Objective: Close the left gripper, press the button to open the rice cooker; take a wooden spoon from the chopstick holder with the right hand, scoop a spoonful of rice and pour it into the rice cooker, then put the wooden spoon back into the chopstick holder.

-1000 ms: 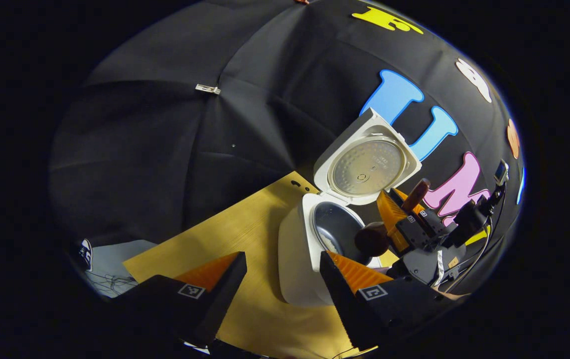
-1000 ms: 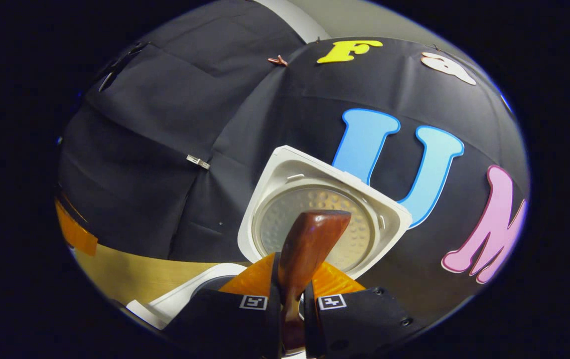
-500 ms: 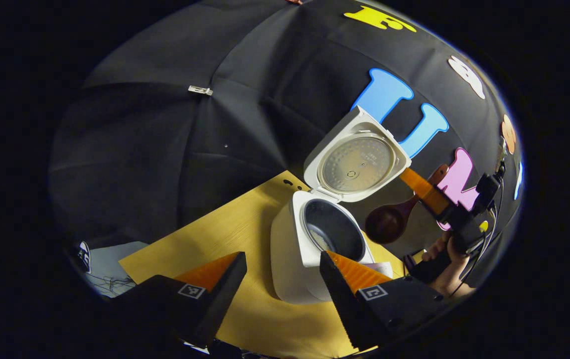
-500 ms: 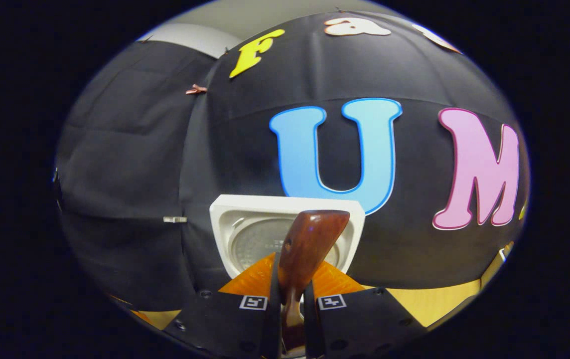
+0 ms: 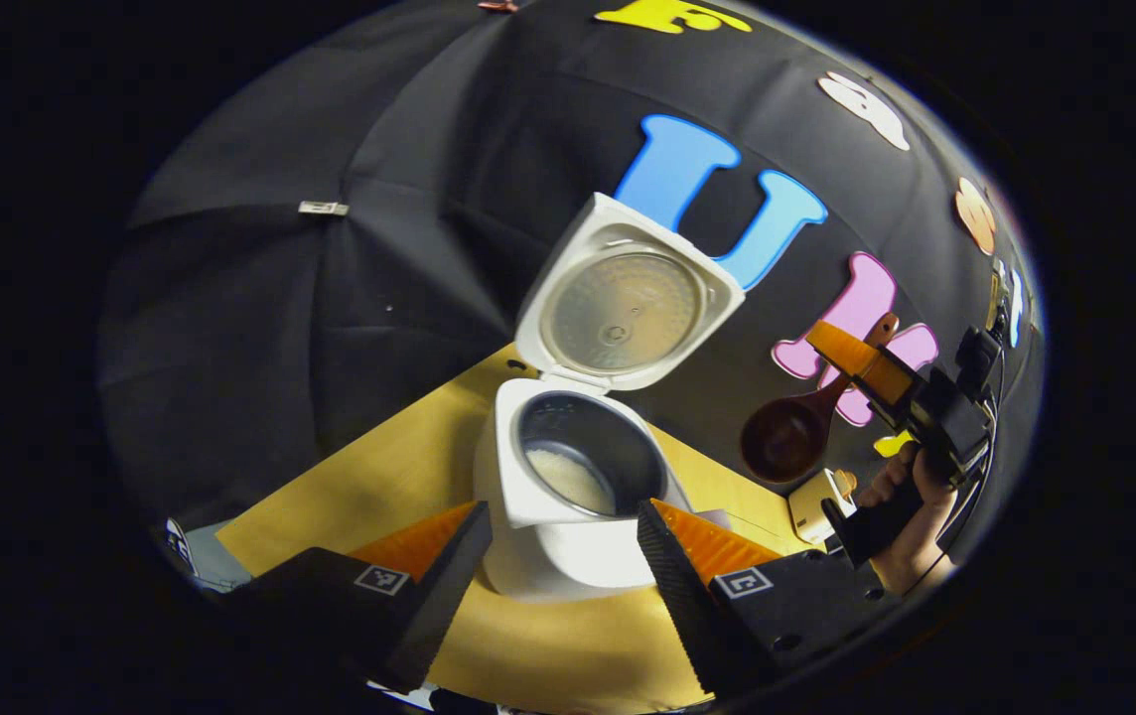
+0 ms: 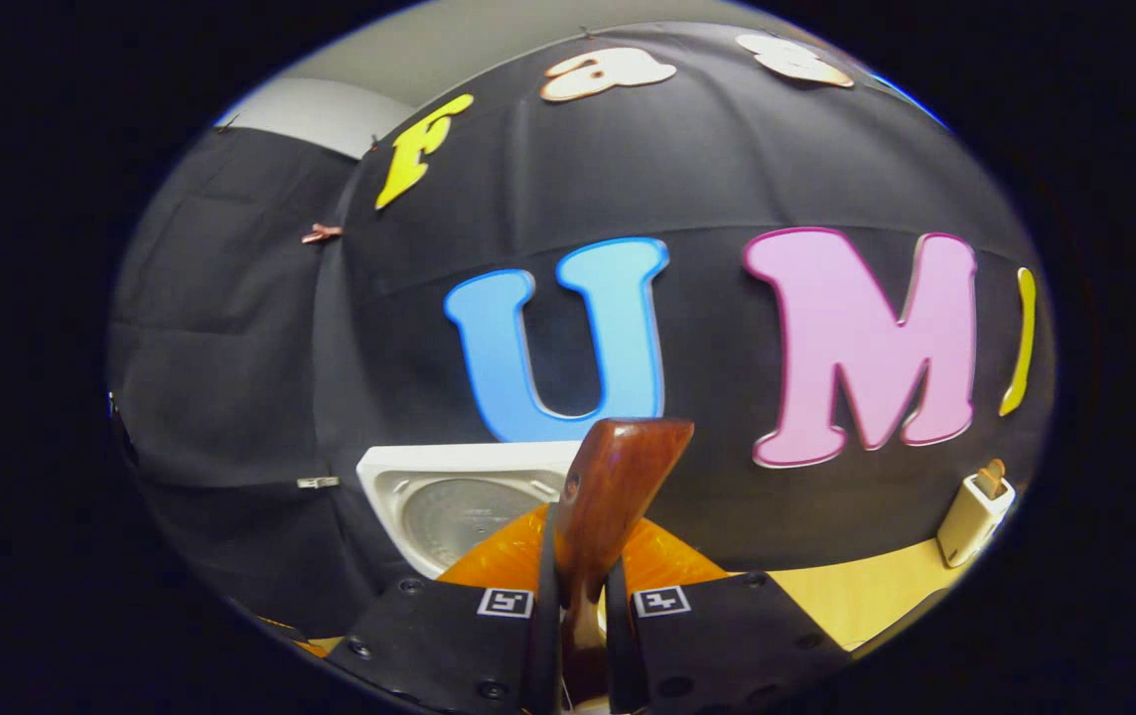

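Open rice cooker [image 5: 568, 497], wooden spoon [image 6: 608, 497] clamped in right hand-held gripper [image 6: 583, 596], no legible label

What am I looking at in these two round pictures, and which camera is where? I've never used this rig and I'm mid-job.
No robot arm here: a person holds a two-finger gripper in each hand, and each carries a fisheye camera looking along its own fingers.

Left gripper view: the left gripper is open and empty at the bottom. Ahead, on the wooden table, stands the white rice cooker with its lid up and rice in the pot. To the right, a hand holds the right gripper, carrying the wooden spoon in the air. Below it is the chopstick holder.

Right gripper view: the right gripper is shut on the spoon's handle, with the cooker lid behind it.
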Motion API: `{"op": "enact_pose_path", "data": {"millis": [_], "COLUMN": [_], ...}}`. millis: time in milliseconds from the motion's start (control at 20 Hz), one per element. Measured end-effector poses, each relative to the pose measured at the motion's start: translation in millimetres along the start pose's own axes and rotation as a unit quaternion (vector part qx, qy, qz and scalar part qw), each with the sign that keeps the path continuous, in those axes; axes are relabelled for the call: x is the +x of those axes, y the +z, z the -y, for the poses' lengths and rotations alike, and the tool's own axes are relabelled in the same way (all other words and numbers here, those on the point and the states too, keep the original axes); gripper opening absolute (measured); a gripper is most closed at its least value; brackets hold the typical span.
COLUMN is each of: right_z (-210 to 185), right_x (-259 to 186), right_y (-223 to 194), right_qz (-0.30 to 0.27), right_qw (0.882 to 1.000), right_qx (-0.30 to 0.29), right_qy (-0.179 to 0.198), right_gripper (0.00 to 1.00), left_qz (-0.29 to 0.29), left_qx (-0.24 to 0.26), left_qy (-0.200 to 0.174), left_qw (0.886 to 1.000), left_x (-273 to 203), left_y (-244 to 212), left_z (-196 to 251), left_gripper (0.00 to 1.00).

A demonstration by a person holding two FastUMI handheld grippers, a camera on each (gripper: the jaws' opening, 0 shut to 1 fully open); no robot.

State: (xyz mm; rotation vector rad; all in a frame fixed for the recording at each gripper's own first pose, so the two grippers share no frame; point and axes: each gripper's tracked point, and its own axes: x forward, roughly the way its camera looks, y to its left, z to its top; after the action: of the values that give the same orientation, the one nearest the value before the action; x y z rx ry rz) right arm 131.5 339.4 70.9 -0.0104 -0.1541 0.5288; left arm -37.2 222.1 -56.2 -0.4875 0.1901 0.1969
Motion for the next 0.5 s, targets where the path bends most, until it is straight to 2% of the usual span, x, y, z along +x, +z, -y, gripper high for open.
{"op": "enact_pose_path", "data": {"millis": [50, 100, 150, 200, 300, 350, 500], "right_z": [24, 49, 78, 103, 151, 174, 245], "right_x": [-8, -17, -28, -39, -61, -72, -104], "right_y": [6, 11, 18, 23, 30, 31, 29], "right_qz": [0.001, 0.003, 0.006, 0.009, 0.010, 0.009, 0.001], "right_qw": [1.000, 0.999, 0.998, 0.997, 0.993, 0.991, 0.984], "right_qx": [0.003, 0.004, 0.005, 0.004, 0.000, -0.003, -0.016], "right_qy": [-0.019, -0.039, -0.060, -0.079, -0.114, -0.130, -0.177], "right_gripper": [0.22, 0.22, 0.22, 0.22, 0.22, 0.22, 0.22], "left_qz": [0.001, -0.001, -0.003, -0.004, -0.008, -0.009, -0.013], "left_qx": [0.004, 0.008, 0.013, 0.020, 0.033, 0.037, 0.040], "left_qy": [-0.008, -0.016, -0.023, -0.029, -0.039, -0.040, -0.042], "left_qw": [1.000, 1.000, 1.000, 0.999, 0.999, 0.998, 0.998], "left_x": [1, 4, 6, 8, 10, 12, 14], "left_y": [0, -1, -3, -4, -10, -13, -22], "left_z": [12, 26, 41, 54, 77, 88, 114], "left_gripper": [0.95, 0.91, 0.91, 0.95, 0.95, 0.91, 0.95]}}
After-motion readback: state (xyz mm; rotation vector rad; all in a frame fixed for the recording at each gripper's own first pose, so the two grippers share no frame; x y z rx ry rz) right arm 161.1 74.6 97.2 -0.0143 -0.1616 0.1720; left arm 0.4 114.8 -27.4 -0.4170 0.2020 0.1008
